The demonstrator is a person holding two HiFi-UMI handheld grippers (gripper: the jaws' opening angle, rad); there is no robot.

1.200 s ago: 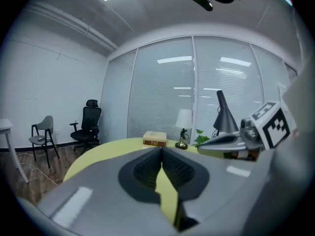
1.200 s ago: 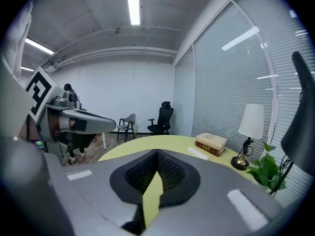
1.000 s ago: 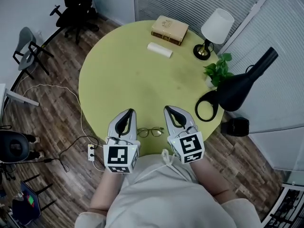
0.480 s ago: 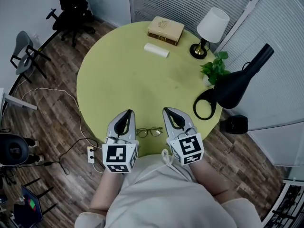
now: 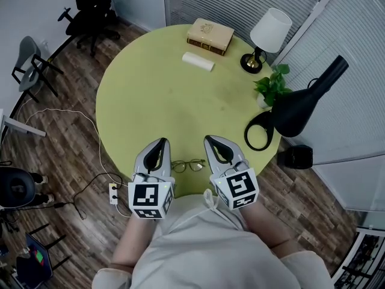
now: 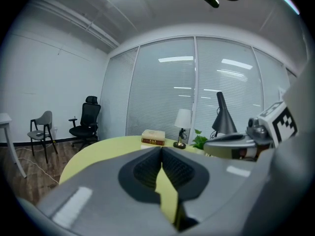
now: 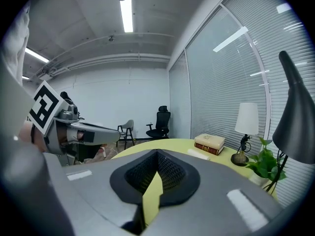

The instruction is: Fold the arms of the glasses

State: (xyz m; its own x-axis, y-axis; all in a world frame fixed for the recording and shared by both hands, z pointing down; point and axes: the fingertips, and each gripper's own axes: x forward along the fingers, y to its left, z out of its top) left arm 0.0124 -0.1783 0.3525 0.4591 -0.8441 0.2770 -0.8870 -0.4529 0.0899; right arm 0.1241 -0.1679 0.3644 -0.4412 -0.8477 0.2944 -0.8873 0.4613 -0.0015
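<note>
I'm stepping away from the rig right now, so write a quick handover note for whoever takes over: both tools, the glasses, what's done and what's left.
Left tool: shut and empty, just left of the glasses.
Right tool: shut and empty, just right of the glasses.
Glasses: lying on the yellow table near its front edge, between the two tools and touched by neither.
Done: nothing that shows. The glasses are too small in the head view to tell how their arms lie.
Left: probably open a tool, steady the frame with one and fold each arm in with the other.
</note>
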